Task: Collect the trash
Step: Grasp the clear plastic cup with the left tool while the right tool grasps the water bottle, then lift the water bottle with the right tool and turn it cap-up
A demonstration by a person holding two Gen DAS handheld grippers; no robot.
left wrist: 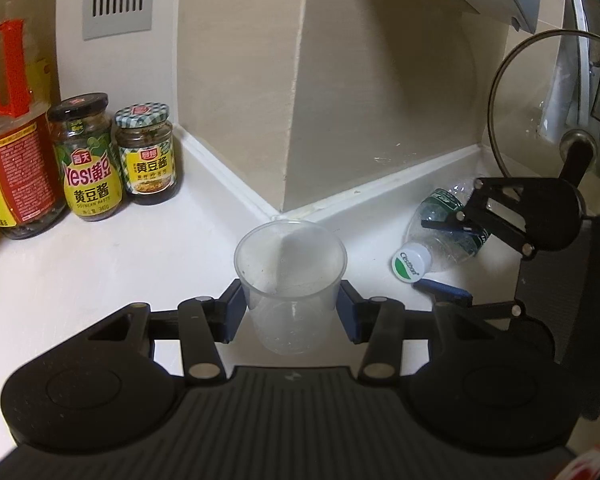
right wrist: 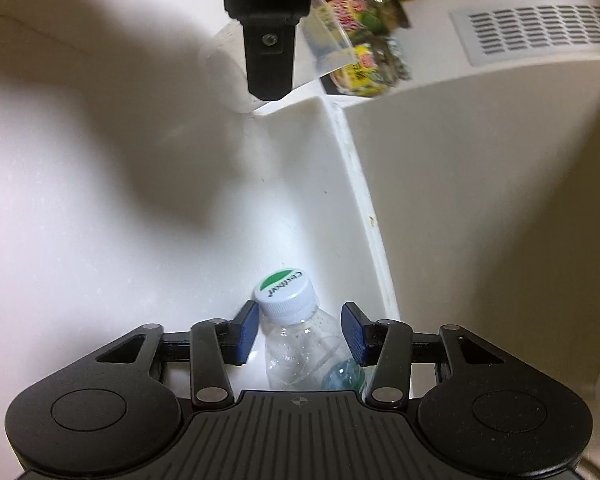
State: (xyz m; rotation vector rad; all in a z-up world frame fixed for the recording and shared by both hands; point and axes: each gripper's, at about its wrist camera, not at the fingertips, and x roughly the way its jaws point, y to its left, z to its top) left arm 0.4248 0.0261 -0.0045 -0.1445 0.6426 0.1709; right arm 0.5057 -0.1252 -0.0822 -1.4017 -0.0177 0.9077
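A clear plastic cup stands upright between the blue pads of my left gripper, which is shut on its sides above the white counter. A crumpled clear water bottle with a white and green cap lies on its side against the wall skirting. My right gripper straddles the bottle's neck and shoulder, open, with a thin gap at the left pad. In the left wrist view the bottle lies right of the cup, one right finger above it and one below.
At the left stand two soybean paste jars and a large oil bottle. A protruding wall corner rises behind the cup. A glass pot lid leans on the wall at the right. A vent grille sits in the wall.
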